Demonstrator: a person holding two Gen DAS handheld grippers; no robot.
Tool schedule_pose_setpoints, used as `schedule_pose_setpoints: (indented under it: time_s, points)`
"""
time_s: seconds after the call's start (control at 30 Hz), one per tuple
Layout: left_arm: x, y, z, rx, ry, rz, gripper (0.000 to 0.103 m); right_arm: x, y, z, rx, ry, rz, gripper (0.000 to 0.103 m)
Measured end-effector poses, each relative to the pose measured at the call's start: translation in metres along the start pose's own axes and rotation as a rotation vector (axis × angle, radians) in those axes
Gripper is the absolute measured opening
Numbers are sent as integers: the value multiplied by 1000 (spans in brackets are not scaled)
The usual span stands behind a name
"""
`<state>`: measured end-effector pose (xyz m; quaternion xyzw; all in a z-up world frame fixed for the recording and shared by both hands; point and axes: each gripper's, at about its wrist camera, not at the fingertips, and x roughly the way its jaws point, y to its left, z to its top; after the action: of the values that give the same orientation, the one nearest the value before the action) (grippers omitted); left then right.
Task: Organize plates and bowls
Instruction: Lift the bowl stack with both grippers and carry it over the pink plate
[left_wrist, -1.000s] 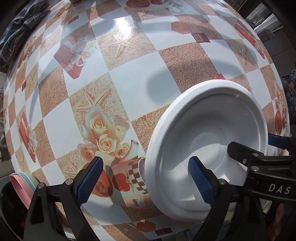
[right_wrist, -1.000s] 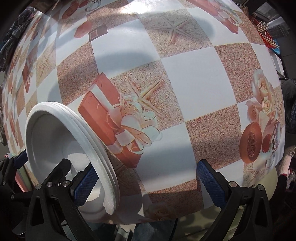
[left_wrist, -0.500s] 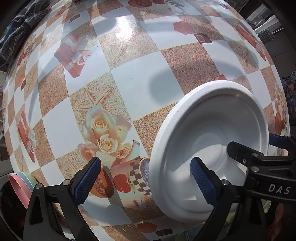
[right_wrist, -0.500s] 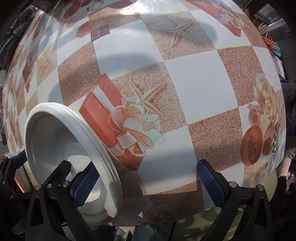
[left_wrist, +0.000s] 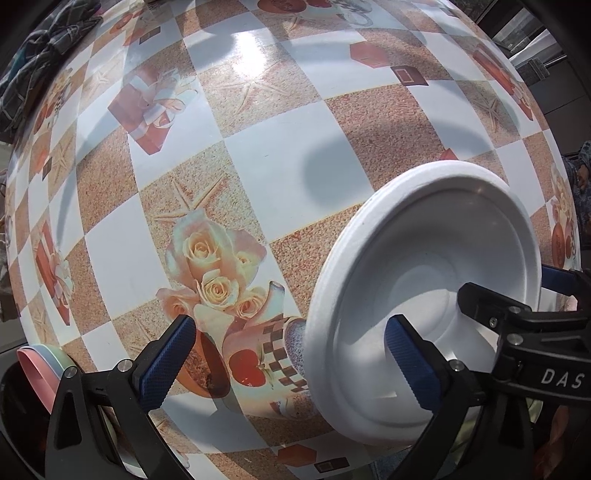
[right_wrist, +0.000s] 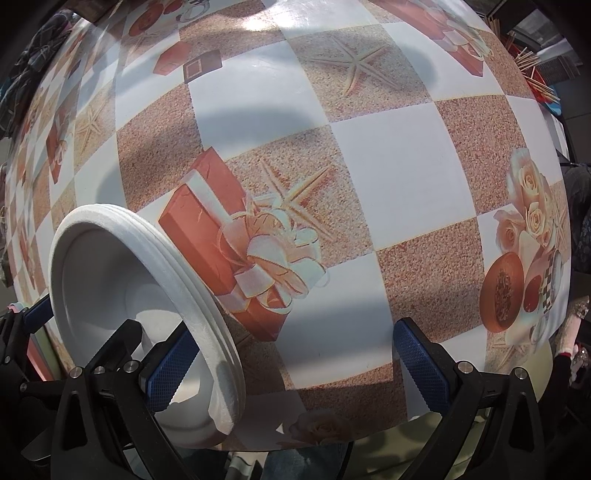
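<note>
A stack of white foam plates (left_wrist: 424, 266) sits on the checked tablecloth near the table's front edge; it also shows in the right wrist view (right_wrist: 147, 295). My left gripper (left_wrist: 291, 362) is open, its right finger (left_wrist: 410, 362) over the plates' inside and its left finger over the cloth. My right gripper (right_wrist: 295, 365) is open, its left finger (right_wrist: 166, 373) over the plates' near inside and its right finger over the cloth. The right gripper's black frame (left_wrist: 524, 332) shows at the plates' right side in the left wrist view.
The patterned tablecloth (left_wrist: 277, 147) stretches ahead. Pink and green bowl rims (left_wrist: 40, 365) show at the lower left of the left wrist view. Dark cloth (left_wrist: 33, 48) lies at the far left edge. Sticks in a red holder (right_wrist: 532, 74) stand far right.
The plates sit slightly further right in the left wrist view and slightly nearer in the right wrist view. Both grippers stay open.
</note>
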<state>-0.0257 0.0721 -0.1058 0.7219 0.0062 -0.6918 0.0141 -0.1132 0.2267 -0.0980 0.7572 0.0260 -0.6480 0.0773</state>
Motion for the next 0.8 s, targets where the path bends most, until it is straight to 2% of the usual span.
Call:
schedule_pose_setpoints:
  time_s: [0.17,0.4,0.47,0.5,0.57,0.6,0.63,0.67,0.7,0.8]
  points:
    - [9,17,0,-67,37,-84,103,-2,-1,1,39,-22,6,103]
    - [12,21,7,-80,77,-83,103,-2,-3,18,40,25,1,103]
    - [10,19,6,-63,64,-86,98,-5,4,21,29,11,-2,94]
    - [7,12,7,-44,52,-86,92,-7,8,18,20,3,-2,91]
    - [1,3,10,-9,38,-96,80,-12,16,18,-3,-15,7,73]
    - [-1,0,10,8,37,-101,70,-14,20,19,-13,-19,13,69]
    - [-3,-4,11,26,35,-115,59,-16,23,20,-21,-25,25,57]
    - [-4,-7,12,37,39,-133,53,-18,26,21,-28,-29,49,40]
    - [-5,-8,13,43,41,-152,41,-19,29,22,-29,-22,91,31]
    - [-5,-4,14,38,34,-157,34,-18,29,26,-9,-13,82,31]
